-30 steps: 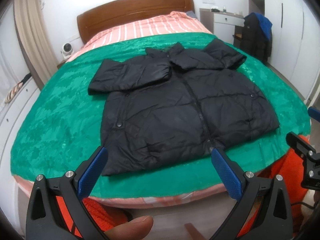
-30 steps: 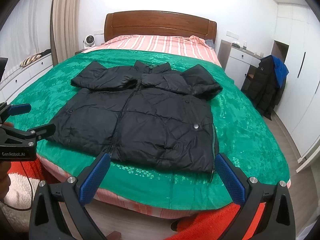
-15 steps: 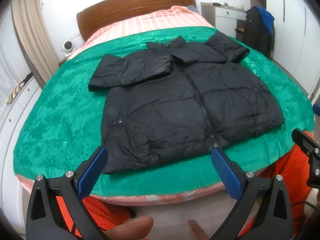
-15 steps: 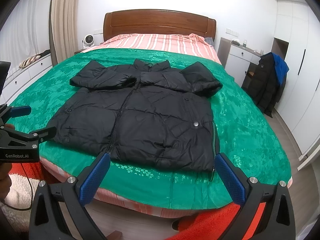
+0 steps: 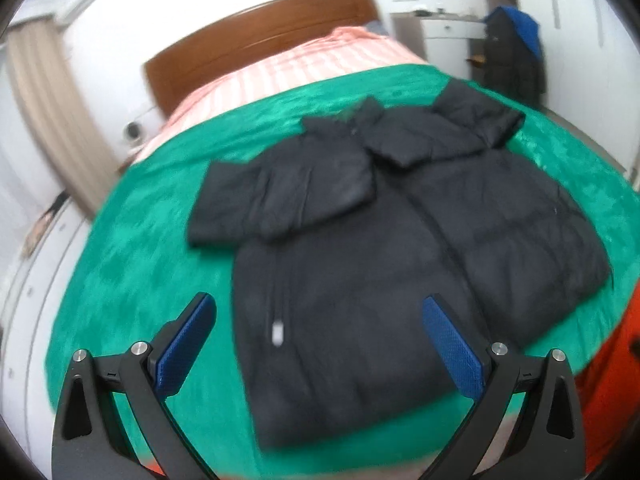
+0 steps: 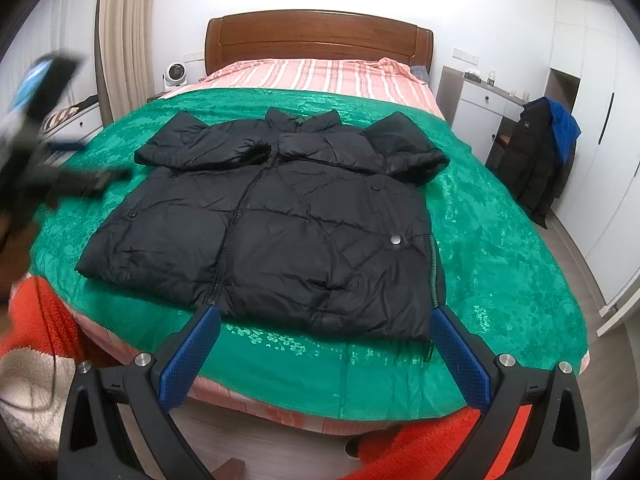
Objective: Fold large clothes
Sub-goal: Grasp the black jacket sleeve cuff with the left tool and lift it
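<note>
A black puffer jacket [image 6: 280, 220] lies flat, front up and zipped, on a green bedspread [image 6: 500, 248], with both sleeves folded across its chest. In the left wrist view the jacket [image 5: 380, 264] fills the middle and is blurred. My left gripper [image 5: 320, 344] is open and empty, over the jacket's lower left part. It also shows in the right wrist view as a blurred dark shape [image 6: 48, 160] at the left. My right gripper [image 6: 324, 352] is open and empty, just short of the jacket's bottom hem at the bed's foot.
A wooden headboard [image 6: 316, 40] and striped pink sheet [image 6: 320, 76] lie beyond the bedspread. A white dresser [image 6: 480, 108] and a chair with dark and blue coats [image 6: 544, 152] stand to the right. Orange clothing [image 6: 432, 448] shows below the bed's foot edge.
My left gripper has moved forward and up over the bed, onto the jacket's lower left part, with motion blur. My right gripper has edged closer to the hem. Both stay open.
</note>
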`<control>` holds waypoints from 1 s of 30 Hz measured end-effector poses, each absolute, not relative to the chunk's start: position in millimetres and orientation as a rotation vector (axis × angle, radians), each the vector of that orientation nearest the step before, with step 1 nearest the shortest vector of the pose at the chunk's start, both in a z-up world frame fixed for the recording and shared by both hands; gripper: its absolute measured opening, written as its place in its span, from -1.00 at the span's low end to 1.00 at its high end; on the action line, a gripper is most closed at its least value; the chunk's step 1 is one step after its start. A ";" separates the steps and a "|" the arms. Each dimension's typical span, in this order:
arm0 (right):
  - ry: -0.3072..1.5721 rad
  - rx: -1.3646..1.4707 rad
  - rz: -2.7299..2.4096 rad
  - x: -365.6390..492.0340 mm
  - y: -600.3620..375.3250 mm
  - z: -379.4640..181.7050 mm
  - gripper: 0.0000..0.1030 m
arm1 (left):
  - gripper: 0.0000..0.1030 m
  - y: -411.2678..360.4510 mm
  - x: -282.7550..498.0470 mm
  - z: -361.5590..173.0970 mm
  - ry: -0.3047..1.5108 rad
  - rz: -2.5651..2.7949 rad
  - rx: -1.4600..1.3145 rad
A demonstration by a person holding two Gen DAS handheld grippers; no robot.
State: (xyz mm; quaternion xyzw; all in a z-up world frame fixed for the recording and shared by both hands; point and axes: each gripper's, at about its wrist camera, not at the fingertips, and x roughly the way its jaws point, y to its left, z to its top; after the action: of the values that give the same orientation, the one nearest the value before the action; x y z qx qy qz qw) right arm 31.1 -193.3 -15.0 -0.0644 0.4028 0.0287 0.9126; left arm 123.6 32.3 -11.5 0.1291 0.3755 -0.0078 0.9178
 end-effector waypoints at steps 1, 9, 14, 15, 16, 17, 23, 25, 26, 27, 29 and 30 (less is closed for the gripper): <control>0.831 -0.129 0.059 31.4 -193.6 -15.9 0.99 | 1.00 33.0 142.8 -11.4 0.773 -0.059 0.271; 0.878 -0.091 0.024 34.0 -209.1 -26.4 0.99 | 0.99 -16.1 305.9 -114.3 0.899 -0.145 0.580; 0.876 -0.105 -0.004 33.7 -220.8 -25.3 0.99 | -0.43 30.2 345.8 -114.4 0.977 -0.082 0.246; 0.872 -0.111 -0.004 35.1 -223.3 -25.3 0.99 | -0.47 50.2 342.1 -99.9 0.956 -0.077 0.173; 0.865 -0.122 0.000 37.0 -225.4 -25.1 0.99 | -0.49 72.4 335.5 -84.4 0.928 -0.074 0.104; 0.856 -0.135 0.006 40.4 -226.9 -24.2 0.99 | -0.50 100.1 326.1 -67.3 0.896 -0.053 0.040; 0.760 -0.136 0.150 92.8 -228.3 -4.7 0.99 | -0.52 288.4 257.7 -11.1 0.743 0.212 -0.280; 0.756 -0.122 0.202 122.3 -223.3 -0.3 0.99 | -0.53 357.5 232.2 -19.5 0.727 0.364 -0.366; 0.749 -0.131 0.229 141.9 -217.4 1.7 0.99 | -0.54 386.4 220.9 -28.4 0.727 0.442 -0.404; 0.740 -0.154 0.246 158.2 -210.5 1.9 0.99 | -0.56 415.5 210.3 -42.3 0.736 0.525 -0.441; 0.723 -0.251 0.277 199.9 -188.7 -2.8 0.99 | -0.58 456.6 195.6 -71.9 0.771 0.640 -0.501; 0.728 -0.301 0.292 220.6 -176.9 -8.5 0.99 | -0.60 475.4 189.1 -92.0 0.800 0.674 -0.553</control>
State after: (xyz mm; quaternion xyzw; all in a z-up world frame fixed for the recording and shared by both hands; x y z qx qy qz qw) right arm 220.6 -176.9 -8.5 -0.1462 0.3536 0.1420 0.9129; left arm 189.1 475.4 -92.0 -0.2608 0.3772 0.3176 0.8299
